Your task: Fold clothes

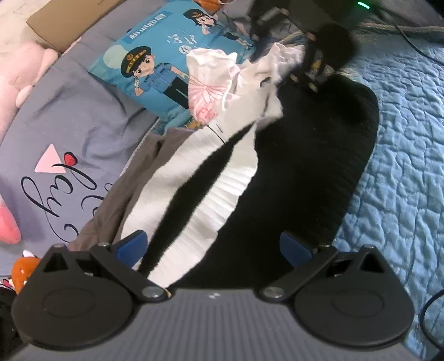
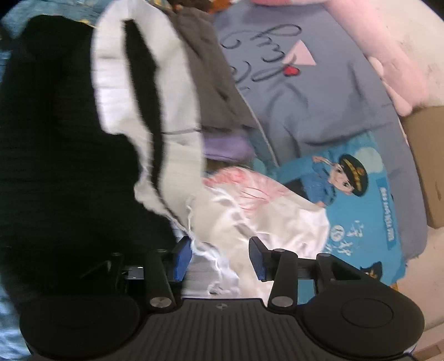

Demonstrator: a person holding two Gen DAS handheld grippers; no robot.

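A black and white ribbed knit garment lies on the blue quilt; it also shows in the right wrist view. My left gripper is open just above its near end, blue pads either side of the cloth, gripping nothing. A white top with a pink print lies crumpled at the garment's far end. My right gripper is open over that white top, its fingers apart around a bunch of the white cloth. It shows in the left wrist view, blurred.
A grey garment lies left of the knit one. A blue cartoon-print cushion, a grey-blue pillow with script, pink plush toys and a cardboard box lie beyond. Blue quilt stretches right.
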